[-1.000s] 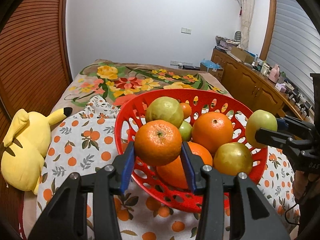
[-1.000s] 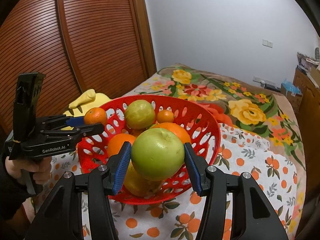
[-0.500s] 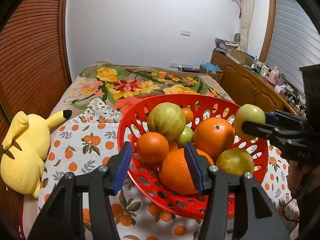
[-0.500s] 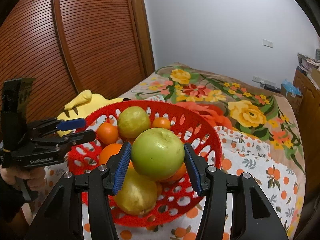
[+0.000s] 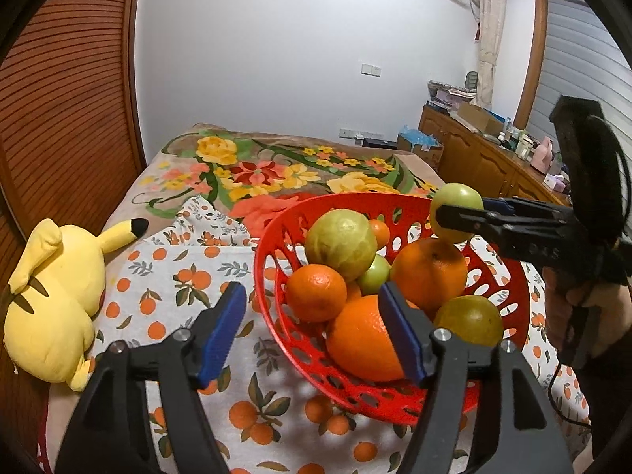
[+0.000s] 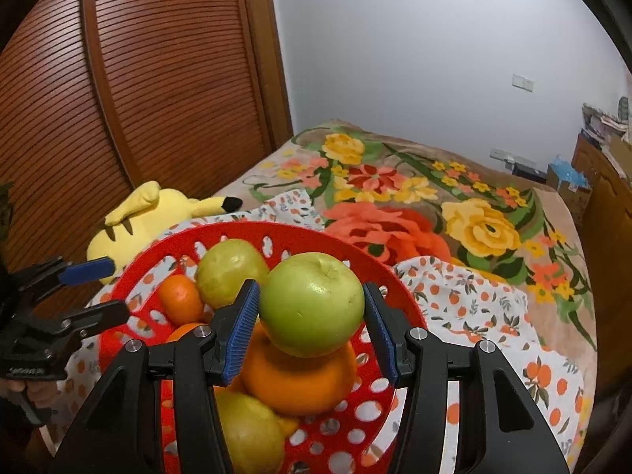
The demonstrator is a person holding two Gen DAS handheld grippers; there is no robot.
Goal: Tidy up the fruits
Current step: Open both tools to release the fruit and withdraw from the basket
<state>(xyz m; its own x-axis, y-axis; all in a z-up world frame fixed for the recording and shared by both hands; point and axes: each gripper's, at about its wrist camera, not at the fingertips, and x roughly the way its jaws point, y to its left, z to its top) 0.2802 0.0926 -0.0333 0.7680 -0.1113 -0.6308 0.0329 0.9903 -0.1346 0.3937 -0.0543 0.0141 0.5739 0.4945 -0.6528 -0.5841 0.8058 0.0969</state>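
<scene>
Clamped between the blue pads of the right claw [image 6: 312, 330], a green apple [image 6: 312, 310] is held above the fruit piled in the red basket [image 6: 355, 254], over a large orange [image 6: 300, 381]. The left claw [image 5: 312, 331] has just been opening and stands released at the basket's near rim, nothing pressed between its pads; a small orange [image 5: 316, 292] lies in the basket beyond them. The basket is set on an orange-print cloth [image 5: 173, 272] spread at the near end of the bed [image 5: 276, 170]. A yellow plush toy [image 5: 51, 296] lies at the bed's left edge.
</scene>
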